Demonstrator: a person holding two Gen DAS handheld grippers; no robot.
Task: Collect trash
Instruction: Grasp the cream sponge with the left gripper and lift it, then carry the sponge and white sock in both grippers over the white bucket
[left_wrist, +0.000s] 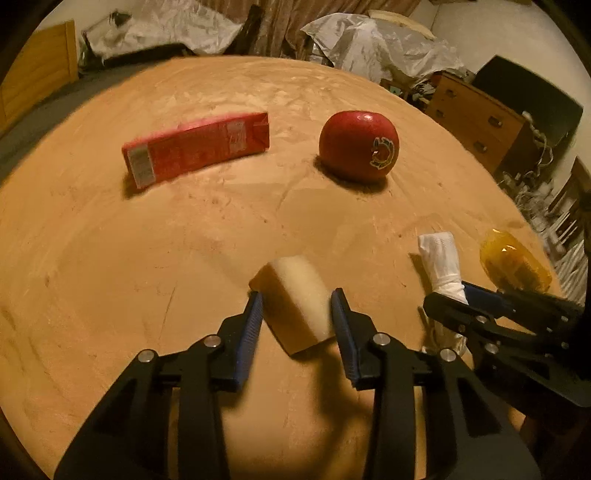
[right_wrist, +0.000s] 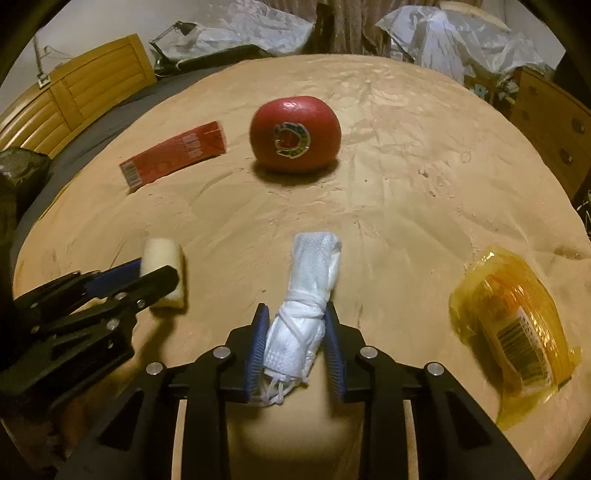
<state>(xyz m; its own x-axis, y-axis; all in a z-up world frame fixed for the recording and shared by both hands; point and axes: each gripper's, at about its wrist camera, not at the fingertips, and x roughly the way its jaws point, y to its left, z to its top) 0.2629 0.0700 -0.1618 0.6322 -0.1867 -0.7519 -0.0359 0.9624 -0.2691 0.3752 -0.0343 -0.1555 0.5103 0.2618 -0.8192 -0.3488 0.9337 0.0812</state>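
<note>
My left gripper (left_wrist: 296, 295) is shut on a pale foam block (left_wrist: 295, 299), which sits between its blue pads just over the table; the block also shows in the right wrist view (right_wrist: 164, 269). My right gripper (right_wrist: 295, 312) is shut on a rolled white cloth tied with string (right_wrist: 308, 295), also seen in the left wrist view (left_wrist: 443, 264). A yellow plastic wrapper with a barcode (right_wrist: 513, 325) lies to the right of the right gripper. A red carton (left_wrist: 195, 147) lies flat at the far left.
A red apple with a sticker (left_wrist: 358, 146) stands at the far middle of the tan round table (left_wrist: 147, 240). Beyond the table are crumpled plastic sheets (left_wrist: 369, 40) and a wooden drawer chest (left_wrist: 476, 118). The two grippers are side by side, close together.
</note>
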